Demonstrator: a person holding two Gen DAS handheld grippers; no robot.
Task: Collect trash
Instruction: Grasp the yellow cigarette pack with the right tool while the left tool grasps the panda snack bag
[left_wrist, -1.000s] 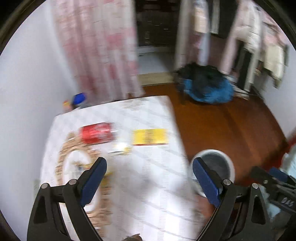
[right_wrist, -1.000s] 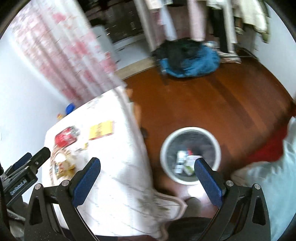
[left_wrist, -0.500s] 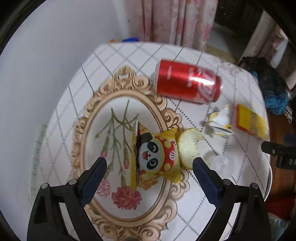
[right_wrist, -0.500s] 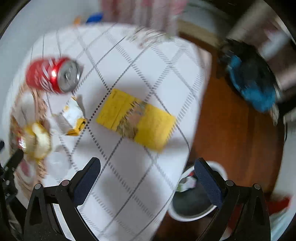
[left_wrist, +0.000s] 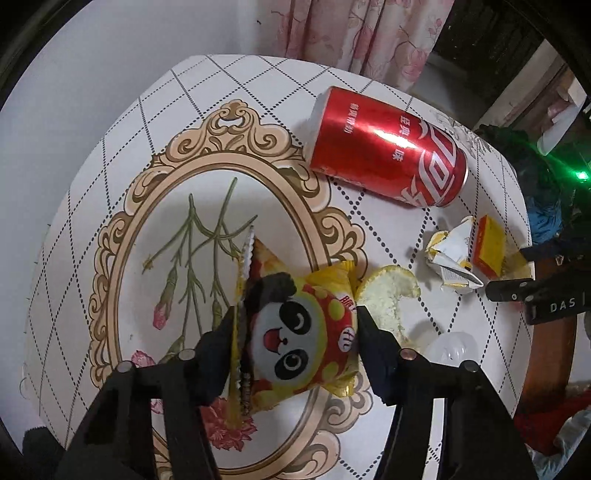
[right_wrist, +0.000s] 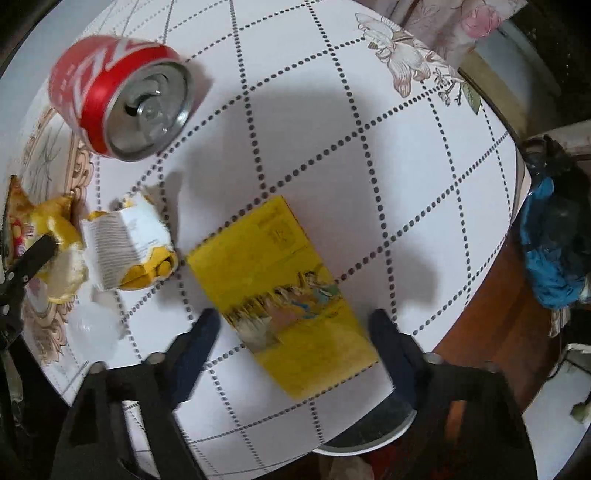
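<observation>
A yellow snack bag with a panda face (left_wrist: 295, 332) lies on the printed oval of the table cloth. My left gripper (left_wrist: 297, 332) is shut on it, one finger pressing each side. A flat yellow packet (right_wrist: 284, 288) lies near the table's right edge, and my right gripper (right_wrist: 295, 328) stands open astride its near end. A red cola can (left_wrist: 388, 147) lies on its side behind them. A crumpled white and yellow wrapper (right_wrist: 125, 251), a bitten piece of cake (left_wrist: 384, 299) and a clear plastic lump (right_wrist: 92, 328) lie between the two grippers.
The round table (right_wrist: 369, 129) has a white checked cloth, with wall and pink curtain (left_wrist: 369, 33) behind. A white bin rim (right_wrist: 354, 446) shows under the table's near edge. A blue and black bundle (right_wrist: 554, 258) sits on the wooden floor at right.
Both grippers have dropped closer to the table. The left fingers have narrowed onto the panda bag. The right gripper has moved over the yellow packet, which now lies between its fingers.
</observation>
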